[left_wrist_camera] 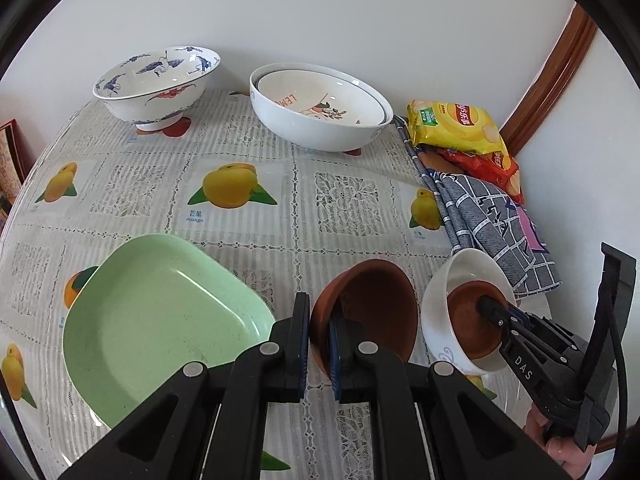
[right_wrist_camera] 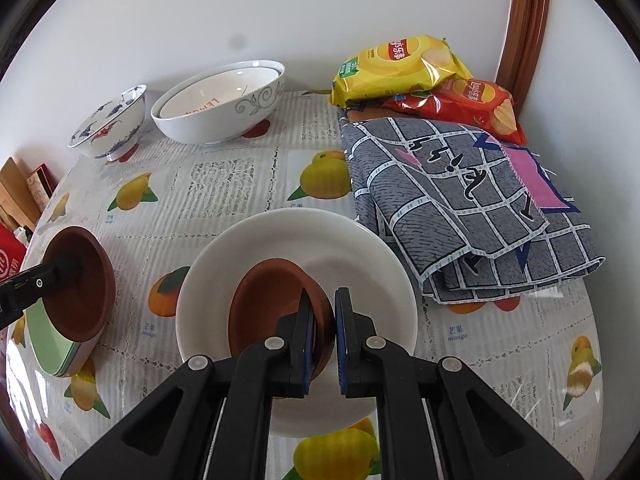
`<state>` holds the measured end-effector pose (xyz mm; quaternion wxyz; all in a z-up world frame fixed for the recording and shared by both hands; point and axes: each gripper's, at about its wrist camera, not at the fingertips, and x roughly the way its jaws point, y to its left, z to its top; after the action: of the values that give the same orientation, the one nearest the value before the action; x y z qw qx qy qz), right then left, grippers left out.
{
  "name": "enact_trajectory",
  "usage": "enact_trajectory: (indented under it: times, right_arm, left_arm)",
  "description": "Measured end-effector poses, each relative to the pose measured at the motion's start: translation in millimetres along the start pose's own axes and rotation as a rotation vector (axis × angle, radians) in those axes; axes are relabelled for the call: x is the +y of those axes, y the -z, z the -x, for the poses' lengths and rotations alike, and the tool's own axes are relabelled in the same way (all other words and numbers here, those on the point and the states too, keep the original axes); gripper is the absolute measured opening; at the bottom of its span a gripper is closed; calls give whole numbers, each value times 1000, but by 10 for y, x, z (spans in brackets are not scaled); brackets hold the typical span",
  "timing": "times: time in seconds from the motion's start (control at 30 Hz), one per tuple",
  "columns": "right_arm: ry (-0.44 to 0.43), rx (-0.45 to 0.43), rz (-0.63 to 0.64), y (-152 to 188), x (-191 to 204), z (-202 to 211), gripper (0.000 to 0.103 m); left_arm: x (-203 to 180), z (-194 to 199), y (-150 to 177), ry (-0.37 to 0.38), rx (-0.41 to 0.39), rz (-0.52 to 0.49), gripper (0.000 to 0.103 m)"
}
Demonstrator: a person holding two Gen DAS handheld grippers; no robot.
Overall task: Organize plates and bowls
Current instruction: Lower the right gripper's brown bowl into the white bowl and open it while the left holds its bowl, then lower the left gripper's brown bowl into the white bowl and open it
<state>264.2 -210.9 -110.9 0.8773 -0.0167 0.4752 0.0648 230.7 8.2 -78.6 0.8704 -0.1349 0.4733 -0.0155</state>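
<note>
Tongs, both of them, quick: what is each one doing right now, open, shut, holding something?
Left tongs: shut on the rim of a brown bowl.
Right tongs: shut on the rim of another brown bowl, which sits inside the white bowl.

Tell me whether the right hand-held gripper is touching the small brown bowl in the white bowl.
Touching. The right wrist view shows the right hand-held gripper shut on the rim of the small brown bowl, inside the white bowl.

The worktop [right_wrist_camera: 240,184], under a fruit-printed cover, carries a crane-patterned bowl [left_wrist_camera: 158,84] and a white nested bowl [left_wrist_camera: 320,114] along its far edge, chip bags [right_wrist_camera: 400,66] and folded cloth [right_wrist_camera: 472,200] at its right edge.
</note>
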Motion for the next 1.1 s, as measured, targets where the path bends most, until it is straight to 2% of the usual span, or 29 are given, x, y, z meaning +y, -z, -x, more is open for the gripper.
enact_trajectory:
  times: [0.2, 0.3, 0.6, 0.83, 0.9, 0.97, 1.03, 1.1]
  right_arm:
    - [-3, 28, -5, 11, -20, -99, 10]
    - [27, 38, 23, 4, 13, -152, 10]
    - [109, 52, 108, 8, 110, -270, 17]
    - [118, 76, 160, 13, 150, -292, 22]
    - [115, 73, 157, 5, 143, -283, 24]
    - [110, 60, 156, 7, 151, -248, 36]
    - [115, 36, 151, 6, 156, -191, 42]
    - [100, 7, 137, 6, 142, -103, 42]
  left_arm:
    - [-16, -33, -10, 2, 0, -8, 9]
    - [-12, -71, -5, 5, 12, -6, 9]
    - [7, -103, 4, 1, 18, -7, 9]
    - [-19, -117, -6, -5, 25, -17, 9]
    - [-24, -112, -4, -3, 23, -19, 9]
    - [-54, -97, -7, -2, 21, -29, 9]
    - [-86, -71, -3, 1, 14, -34, 9]
    - [-125, -45, 2, 9, 11, -41, 9]
